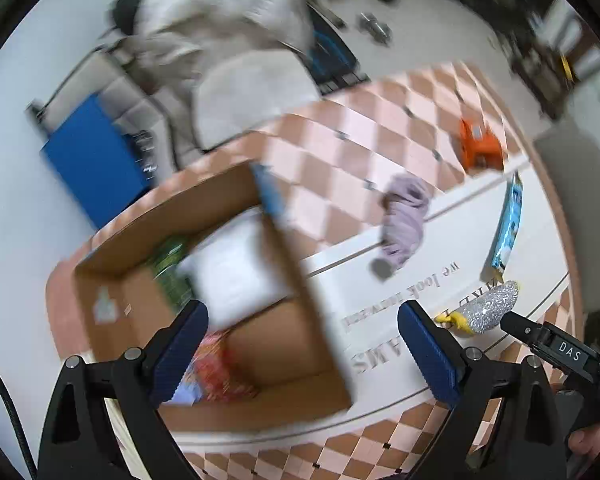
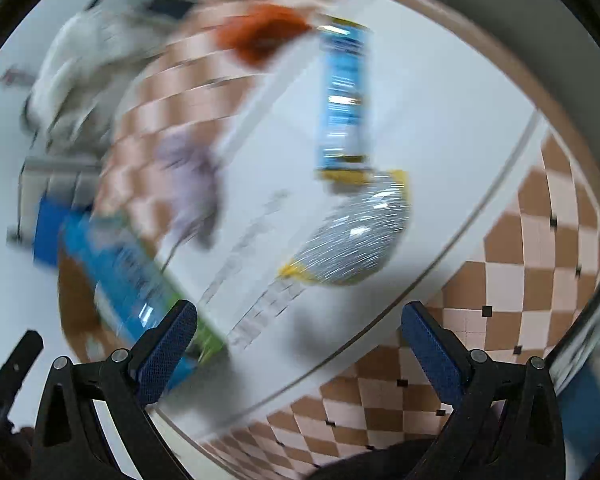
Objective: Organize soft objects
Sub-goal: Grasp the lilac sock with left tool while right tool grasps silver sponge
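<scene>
An open cardboard box point(image 1: 320, 344) stands on the round table, with a white bag, a green packet and a red packet inside. My left gripper point(image 1: 302, 340) is open and empty above the box's near side. On the table lie a lilac cloth point(image 1: 406, 220), an orange soft object point(image 1: 480, 148), a blue snack packet point(image 1: 508, 228) and a silver glittery pouch point(image 1: 488, 312). My right gripper point(image 2: 298, 344) is open and empty above the table, short of the silver pouch point(image 2: 356, 240). The blue packet point(image 2: 342, 100), lilac cloth point(image 2: 192, 184) and orange object point(image 2: 260, 36) show blurred beyond.
The table has a checkered cloth point(image 1: 340, 152) and a white printed mat point(image 1: 440, 280). A chair draped with pale clothing point(image 1: 220, 40) and a blue panel point(image 1: 92, 160) stand behind the table. The right gripper's body point(image 1: 556, 344) shows at the right of the left wrist view.
</scene>
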Tool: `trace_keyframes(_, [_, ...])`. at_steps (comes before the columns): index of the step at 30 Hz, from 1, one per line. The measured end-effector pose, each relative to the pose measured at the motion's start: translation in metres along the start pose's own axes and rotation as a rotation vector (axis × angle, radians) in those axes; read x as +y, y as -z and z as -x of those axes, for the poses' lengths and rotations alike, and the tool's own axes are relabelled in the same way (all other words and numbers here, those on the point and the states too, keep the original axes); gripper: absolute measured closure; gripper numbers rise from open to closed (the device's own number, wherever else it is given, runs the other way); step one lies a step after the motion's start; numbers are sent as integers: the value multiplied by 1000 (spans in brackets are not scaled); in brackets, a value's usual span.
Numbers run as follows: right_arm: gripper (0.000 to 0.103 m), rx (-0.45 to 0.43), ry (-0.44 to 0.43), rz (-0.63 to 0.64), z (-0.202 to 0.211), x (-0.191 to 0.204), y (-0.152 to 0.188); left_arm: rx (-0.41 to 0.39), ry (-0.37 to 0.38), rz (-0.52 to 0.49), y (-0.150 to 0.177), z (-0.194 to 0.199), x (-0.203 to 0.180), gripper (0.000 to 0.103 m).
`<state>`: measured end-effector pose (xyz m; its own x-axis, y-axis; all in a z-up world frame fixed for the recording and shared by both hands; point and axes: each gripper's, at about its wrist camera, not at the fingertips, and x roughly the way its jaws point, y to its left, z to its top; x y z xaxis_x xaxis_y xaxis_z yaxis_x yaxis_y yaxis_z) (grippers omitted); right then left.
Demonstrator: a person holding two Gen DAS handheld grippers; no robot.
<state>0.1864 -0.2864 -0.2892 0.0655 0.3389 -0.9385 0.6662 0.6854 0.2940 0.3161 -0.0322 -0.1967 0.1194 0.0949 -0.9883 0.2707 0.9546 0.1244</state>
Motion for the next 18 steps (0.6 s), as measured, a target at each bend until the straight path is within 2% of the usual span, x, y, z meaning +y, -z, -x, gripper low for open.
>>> trace_keyframes(3, [1, 50, -19, -131, -27, -30, -19, 78, 13, -80, -33, -39, -37, 6])
trace_keyframes(8, [3, 86, -46, -223, -52, -47, -33, 191, 3, -154, -72, -100, -77, 6])
trace_keyframes(11, [4, 107, -54, -252, -63, -49, -37, 267, 11, -172, -82, -134, -92, 6])
trace_keyframes(15, [9, 145, -69, -286, -78, -51, -39, 327, 52, -160, -84, -162, -102, 6])
trace_keyframes(16, [10, 151, -69, -288, -81, -50, -40, 341, 63, -153, -85, -167, -103, 8])
trace_keyframes(17, [14, 154, -67, -288, -83, -49, -41, 355, 75, -145, -84, -173, -105, 24])
trace_keyframes(18, [19, 160, -61, -289, -86, -48, -41, 362, 84, -137, -84, -176, -105, 31])
